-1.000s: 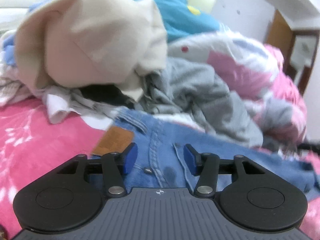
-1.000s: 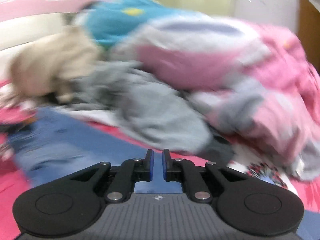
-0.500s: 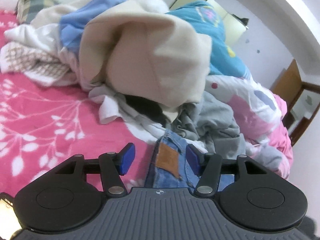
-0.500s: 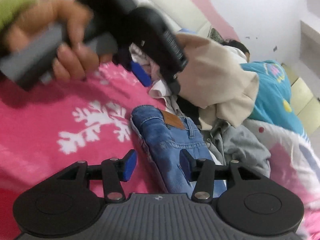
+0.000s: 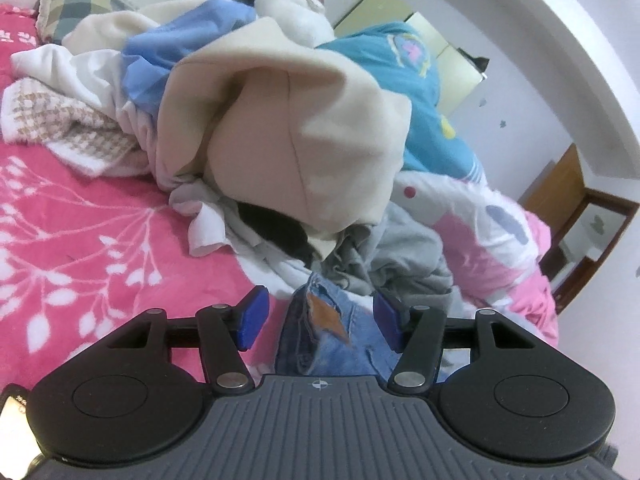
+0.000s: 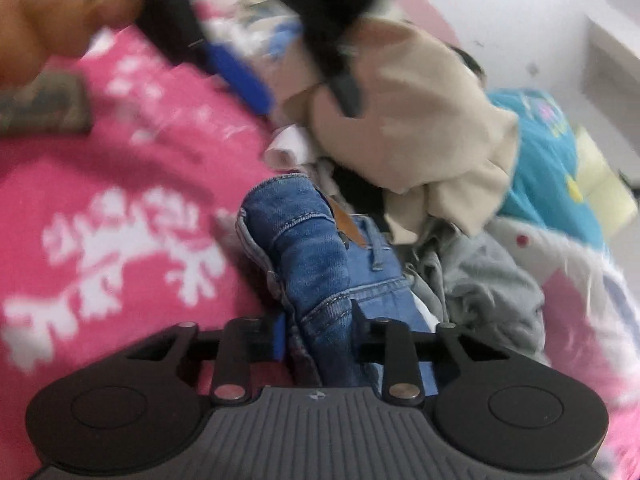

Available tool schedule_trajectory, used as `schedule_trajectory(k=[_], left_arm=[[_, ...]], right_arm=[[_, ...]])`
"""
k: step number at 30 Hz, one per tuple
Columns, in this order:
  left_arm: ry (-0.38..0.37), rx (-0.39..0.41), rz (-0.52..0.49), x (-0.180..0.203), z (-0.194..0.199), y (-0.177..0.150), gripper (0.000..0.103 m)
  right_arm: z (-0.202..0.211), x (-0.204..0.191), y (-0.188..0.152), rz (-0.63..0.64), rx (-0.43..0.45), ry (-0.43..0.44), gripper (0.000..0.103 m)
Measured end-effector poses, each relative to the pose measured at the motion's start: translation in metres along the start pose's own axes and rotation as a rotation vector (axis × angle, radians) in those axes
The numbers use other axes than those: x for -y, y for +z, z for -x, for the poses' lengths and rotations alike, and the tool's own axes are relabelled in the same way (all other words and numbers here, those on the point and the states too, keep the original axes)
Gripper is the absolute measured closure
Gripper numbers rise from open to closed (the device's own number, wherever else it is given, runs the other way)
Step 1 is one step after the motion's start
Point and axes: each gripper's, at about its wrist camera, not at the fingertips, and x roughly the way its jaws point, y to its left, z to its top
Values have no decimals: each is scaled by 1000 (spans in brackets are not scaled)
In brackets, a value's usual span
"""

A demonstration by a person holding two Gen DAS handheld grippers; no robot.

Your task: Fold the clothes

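One pair of blue jeans (image 6: pixel 316 264) on the pink bedspread (image 6: pixel 120 184), waistband end beside a heap of clothes: beige garment (image 5: pixel 296 136), grey garment (image 5: pixel 404 256). Right gripper (image 6: pixel 318 334) closing around a raised denim fold, pads at its sides. Left gripper (image 5: pixel 318 320) spread wide, not touching the jeans' leather patch (image 5: pixel 326 314) between its fingers.

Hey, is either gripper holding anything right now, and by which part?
The right gripper is closing around a raised fold of the jeans. The left gripper is open above their waistband, holding nothing.
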Motion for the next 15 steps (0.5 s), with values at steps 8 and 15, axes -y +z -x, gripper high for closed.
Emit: schedule_trajectory(k=[8,15], left_arm=[[-4,95,50,-6,29,20,45],[8,102,1,-1,34,21,45]], right_arm=[[60,48,15,-329,60,156,78],[93,-14,19,-187,39,190,78]])
